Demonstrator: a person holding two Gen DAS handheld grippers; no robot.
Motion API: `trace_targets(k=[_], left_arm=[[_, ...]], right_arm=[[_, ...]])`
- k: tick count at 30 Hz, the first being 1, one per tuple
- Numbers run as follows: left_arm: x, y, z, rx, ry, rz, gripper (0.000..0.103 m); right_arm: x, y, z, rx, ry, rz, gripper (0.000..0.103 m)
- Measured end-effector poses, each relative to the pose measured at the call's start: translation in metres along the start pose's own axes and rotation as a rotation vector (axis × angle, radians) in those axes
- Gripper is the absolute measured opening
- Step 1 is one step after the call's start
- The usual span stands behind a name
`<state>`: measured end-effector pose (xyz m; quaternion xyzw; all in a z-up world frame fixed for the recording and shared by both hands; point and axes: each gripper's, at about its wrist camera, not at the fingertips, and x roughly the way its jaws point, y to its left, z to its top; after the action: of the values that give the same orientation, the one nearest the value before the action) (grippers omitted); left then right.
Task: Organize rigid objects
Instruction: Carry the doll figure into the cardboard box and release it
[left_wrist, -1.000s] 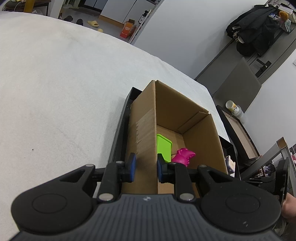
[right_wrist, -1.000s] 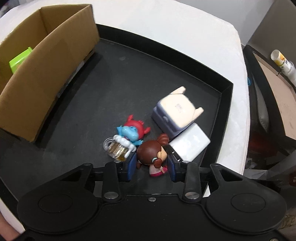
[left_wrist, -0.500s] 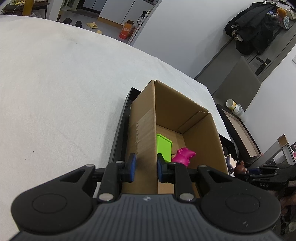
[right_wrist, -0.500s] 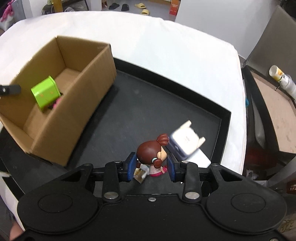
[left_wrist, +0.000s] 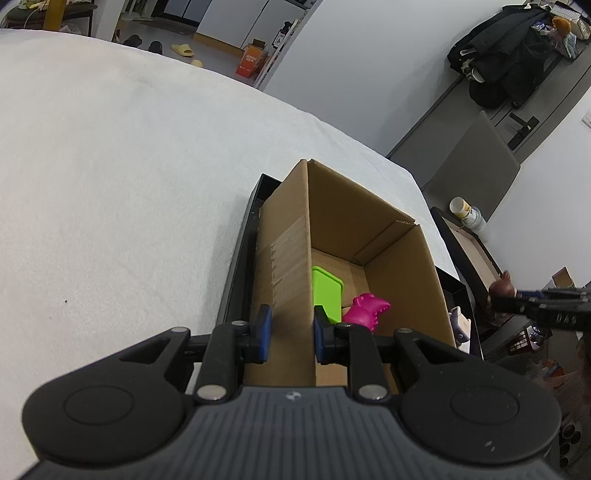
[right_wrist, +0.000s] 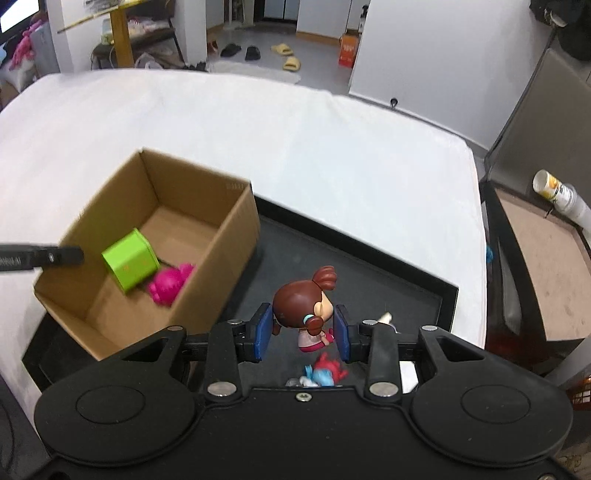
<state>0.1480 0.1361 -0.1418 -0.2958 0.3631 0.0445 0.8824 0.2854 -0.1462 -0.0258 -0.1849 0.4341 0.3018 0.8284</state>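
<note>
Right gripper (right_wrist: 302, 332): blue pads clamped on either side of a brown-haired doll figurine (right_wrist: 304, 308), gripped at the head, body hanging below the pads, clear of the surface beneath. Left gripper (left_wrist: 289, 328): pads pinched onto the near wall of the cardboard box (left_wrist: 391, 258), one pad outside, one inside, steadying it. Carrier: a shallow black tray (right_wrist: 369, 258) on a white-covered table (right_wrist: 332, 147); the box stands at the tray's left end, open side up. Box contents: a lime-green cube (right_wrist: 130, 264) and a magenta toy (right_wrist: 168, 284), touching each other on the floor near the end the left gripper holds; the far half of the floor is bare cardboard. Below the held doll, at the tray's near right part: a blue and red figure (right_wrist: 325, 371) and a pale object (right_wrist: 386, 317), mostly hidden behind the gripper body. Off the table to the right: a second tray-like surface with a white and yellow bottle (right_wrist: 557, 194) lying on it. Governing relation: the box mouth lies to the left of and beyond the right gripper's pads, its long axis running away and leftward from the camera; the near right wall stands between doll and box floor. Judgement: the doll probably needs carrying left over that wall and letting go above the bare far half. Of the two grippers, only the right is free to deliver.
</note>
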Motion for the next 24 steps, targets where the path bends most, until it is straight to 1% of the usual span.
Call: trace_targets(k=[5,10,16,24], left_arm=[[0.000,0.001,0.000,-0.003,-0.001,-0.004,0.021],[0.000,0.001,-0.001,0.000,-0.003,-0.004,0.022],[0.000,0.002,0.000,-0.001,-0.003,-0.006,0.022],[-0.001,0.003,0.000,-0.005,-0.001,-0.012,0.022]], right_arm=[[-0.007,0.010,0.013,0.020,-0.037,-0.001,0.035],[-0.012,0.025,0.022,0.001,-0.075,0.033,0.035],[-0.008,0.041,0.034,-0.028,-0.084,0.087,0.035],[0.000,0.057,0.047,-0.077,-0.072,0.125,0.035]])
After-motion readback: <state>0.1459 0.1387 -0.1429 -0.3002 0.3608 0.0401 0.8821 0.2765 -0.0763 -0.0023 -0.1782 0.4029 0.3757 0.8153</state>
